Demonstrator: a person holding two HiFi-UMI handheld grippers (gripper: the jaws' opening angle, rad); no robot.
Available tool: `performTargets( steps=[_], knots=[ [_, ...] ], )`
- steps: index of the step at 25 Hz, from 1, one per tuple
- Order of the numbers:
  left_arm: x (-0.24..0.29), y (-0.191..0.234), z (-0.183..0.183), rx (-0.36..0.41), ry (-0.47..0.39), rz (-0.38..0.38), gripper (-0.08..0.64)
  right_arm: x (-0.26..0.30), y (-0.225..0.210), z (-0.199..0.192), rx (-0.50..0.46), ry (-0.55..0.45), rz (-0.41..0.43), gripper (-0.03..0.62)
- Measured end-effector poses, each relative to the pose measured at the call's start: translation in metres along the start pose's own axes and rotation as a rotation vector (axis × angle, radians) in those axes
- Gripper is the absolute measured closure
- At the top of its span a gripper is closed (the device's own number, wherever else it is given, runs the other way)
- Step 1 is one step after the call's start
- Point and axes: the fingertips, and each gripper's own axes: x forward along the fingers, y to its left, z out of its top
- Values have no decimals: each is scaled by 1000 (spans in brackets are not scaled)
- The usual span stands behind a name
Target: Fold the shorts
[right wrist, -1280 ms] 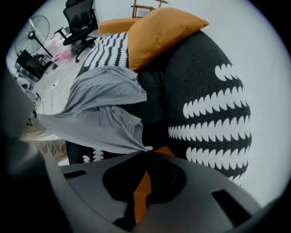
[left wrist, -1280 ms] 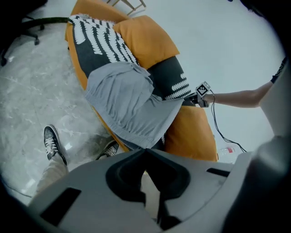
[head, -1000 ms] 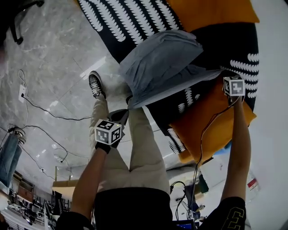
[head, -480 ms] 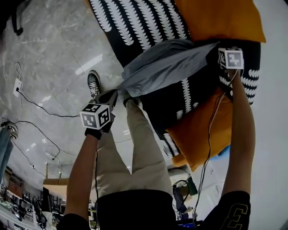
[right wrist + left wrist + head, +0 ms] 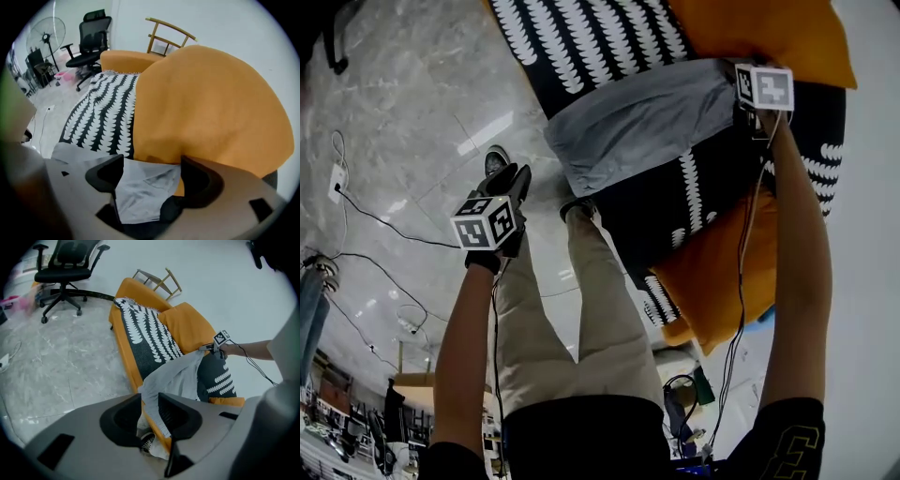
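Left gripper (image 5: 149,396): nearest, over the grey floor (image 5: 403,103) at 9 o'clock in the head view, just short of the sofa (image 5: 123,350) front and clear of the cloth. Its jaws have just been opening and now stand a narrow gap apart with nothing pinched; the hem shows only beyond the gap. Shorts (image 5: 637,122): grey, spread flat on the black-and-white blanket (image 5: 581,47) at 12 o'clock. Right gripper (image 5: 152,158): at 1 o'clock, over the far corner of the shorts. Its jaws have just been opening and stand wide apart, with cloth lying slack between them and the pads not pressing. Orange cushion (image 5: 211,103): just behind that corner. Office chair (image 5: 96,26): far, at 11 o'clock in the right gripper view.
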Motion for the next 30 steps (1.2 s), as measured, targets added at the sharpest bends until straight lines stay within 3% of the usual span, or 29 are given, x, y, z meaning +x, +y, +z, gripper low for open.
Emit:
performTargets(
  steps=[5, 9, 11, 13, 16, 19, 23, 25, 28, 30],
  knots=[
    [-10, -1, -11, 54, 26, 1, 436, -24, 16, 4, 72, -53, 71, 161],
    [-15, -9, -7, 97, 46, -9, 436, -54, 0, 34, 94, -120, 14, 164],
    [-17, -16, 1, 127, 47, -22, 436, -75, -10, 48, 162, -190, 5, 169],
    [-21, -27, 7, 178, 45, -35, 436, -95, -12, 39, 236, -230, 24, 169],
    [-36, -49, 15, 303, 57, -66, 426, -116, -1, -22, 346, -214, 43, 169],
    [-41, -63, 40, 443, 88, -114, 419, -136, 14, -99, 523, -172, 43, 173],
    [-50, -75, 32, 529, 162, -173, 419, -162, 55, -218, 777, -119, 31, 193],
    [-35, -65, 28, 641, 156, -177, 401, -146, 87, -264, 932, -212, 27, 205],
    [16, -40, 58, 986, 111, -130, 374, -79, 162, -316, 1211, -500, 12, 217],
    [35, -53, 54, 1066, 86, -93, 367, -52, 195, -353, 1297, -577, 28, 218]
  ],
)
